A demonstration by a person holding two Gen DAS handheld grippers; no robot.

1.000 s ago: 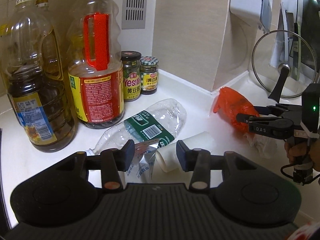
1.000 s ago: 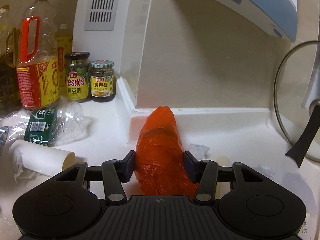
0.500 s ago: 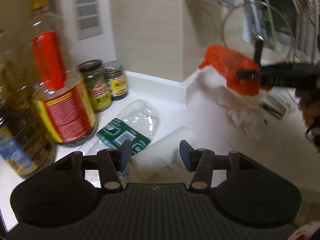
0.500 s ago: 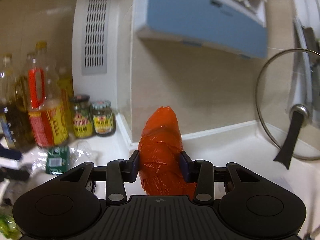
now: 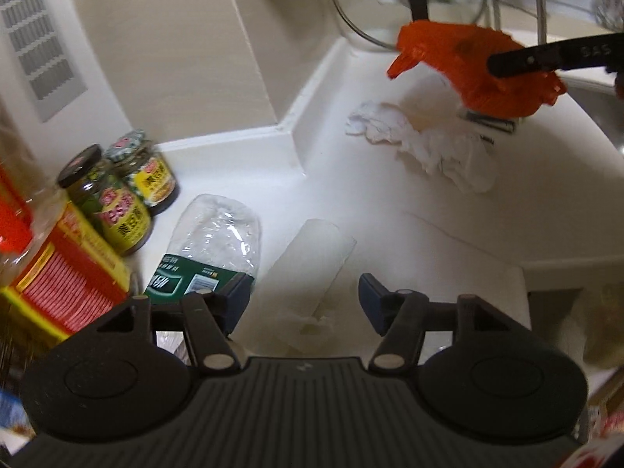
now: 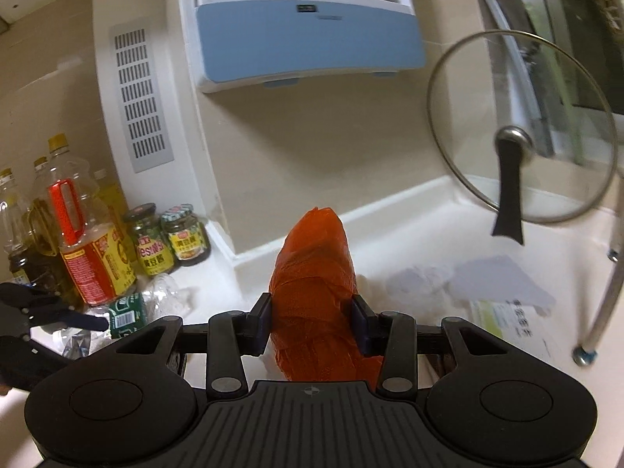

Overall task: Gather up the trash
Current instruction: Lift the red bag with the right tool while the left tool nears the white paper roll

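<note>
Right gripper (image 6: pixel 311 325): clamped on an orange plastic bag (image 6: pixel 314 273); both dark pads press into its sides at the lower middle of the right wrist view, and the bag sticks up past the fingers.
Same grip from the left wrist view: the bag (image 5: pixel 474 66) hangs at the upper right of the frame, clear of the white counter (image 5: pixel 390 210), with a black finger across it.
Left gripper (image 5: pixel 304 298): jaws apart and just now widening, pads touching nothing; it hangs over a white paper cup (image 5: pixel 312 269) lying on its side at lower centre, the cup showing between the fingers.
Plastic bottle (image 5: pixel 212 245): crushed, clear, green label, lying flat just left of the cup; the left finger (image 5: pixel 236 296) overlaps its label end.
Crumpled tissue (image 5: pixel 425 140): white wad on the counter below the lifted bag, right of centre.
Paper under the bag: a printed sheet (image 6: pixel 511 312) lies flat at the right of the right wrist view, partly under the tissue.
Sauce jars (image 5: pixel 124 191): two, side by side at the left edge, against the wall corner.
Oil bottle (image 6: pixel 87 241): red handle, red and yellow label, left of the jars; more bottles behind it.
Glass lid (image 6: pixel 518 132): leaning upright at upper right, black handle pointing down.
Blue-fronted box (image 6: pixel 308 39): mounted on the wall, top centre.
</note>
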